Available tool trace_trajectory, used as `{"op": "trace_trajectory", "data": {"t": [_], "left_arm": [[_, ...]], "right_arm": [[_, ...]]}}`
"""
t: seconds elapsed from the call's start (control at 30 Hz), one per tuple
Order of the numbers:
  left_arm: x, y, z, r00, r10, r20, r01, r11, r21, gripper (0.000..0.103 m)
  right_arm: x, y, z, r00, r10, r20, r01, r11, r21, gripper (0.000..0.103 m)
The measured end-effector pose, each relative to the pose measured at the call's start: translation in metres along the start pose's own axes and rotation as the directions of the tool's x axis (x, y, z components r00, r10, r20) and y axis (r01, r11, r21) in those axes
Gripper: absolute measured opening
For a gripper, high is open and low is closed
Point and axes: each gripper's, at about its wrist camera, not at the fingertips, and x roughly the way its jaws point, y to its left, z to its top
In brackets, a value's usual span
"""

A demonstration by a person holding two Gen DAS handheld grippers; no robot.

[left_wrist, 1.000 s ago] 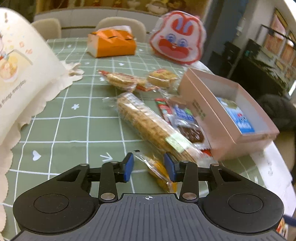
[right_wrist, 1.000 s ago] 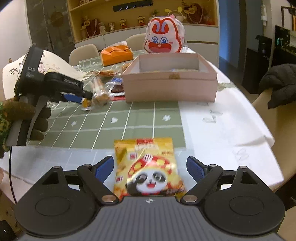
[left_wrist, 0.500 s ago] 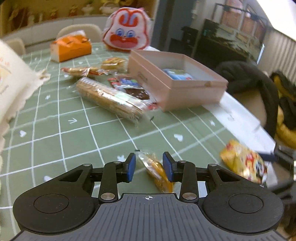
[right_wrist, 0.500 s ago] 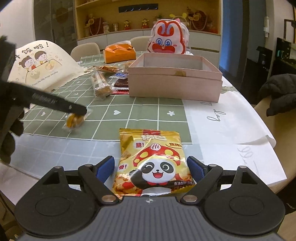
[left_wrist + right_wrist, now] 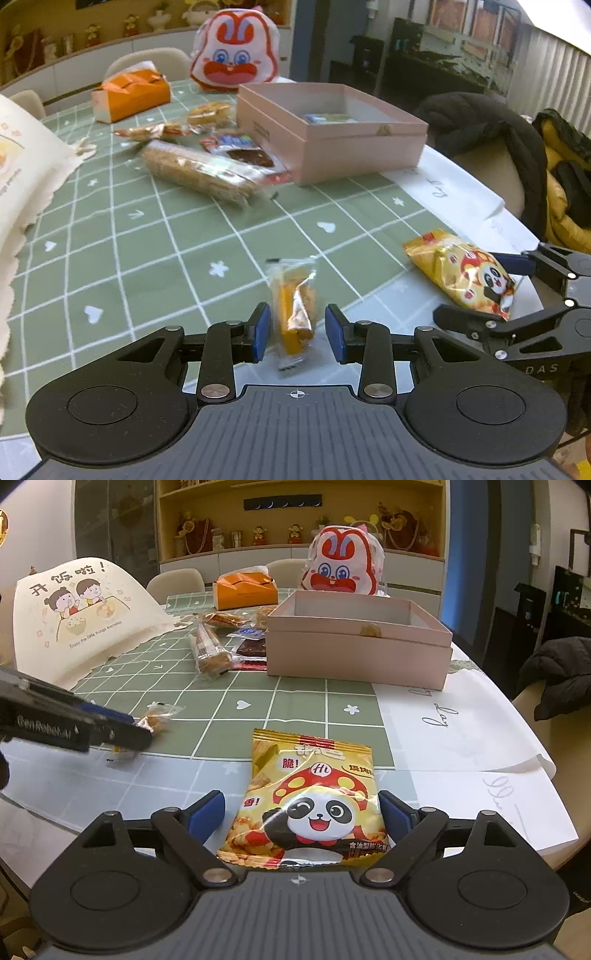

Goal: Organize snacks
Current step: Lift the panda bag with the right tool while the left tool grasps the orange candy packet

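Crinkly plastic on the small orange snack [image 5: 294, 312] could slip, since the left gripper [image 5: 297, 334] jaws stand apart around it. Right gripper [image 5: 301, 814] jaws, also apart, straddle the panda chip bag [image 5: 308, 805] near the tabletop [image 5: 461, 731] edge; a nudge could push it off

Wooden shelving [image 5: 295, 513] is spanning the rear wall at 12 o'clock; a dark jacket [image 5: 557, 672] is draping a chair [image 5: 532, 705] at 3 o'clock.
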Motion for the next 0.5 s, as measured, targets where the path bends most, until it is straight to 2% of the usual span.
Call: {"op": "trace_trajectory", "data": {"t": [0.17,0.5], "left_arm": [[0.0,-0.001,-0.002,1.0,-0.002,0.011,0.002,1.0,-0.022,0.035],[-0.001,-0.004,-0.006,0.999,0.013,0.035,-0.012,0.999,-0.029,0.034]], "right_arm": [[0.0,-0.001,-0.004,1.0,-0.022,0.017,0.022,1.0,0.009,0.097],[-0.005,-0.001,-0.011,0.999,-0.031,0.034,0.03,0.999,0.022,0.1]]}}
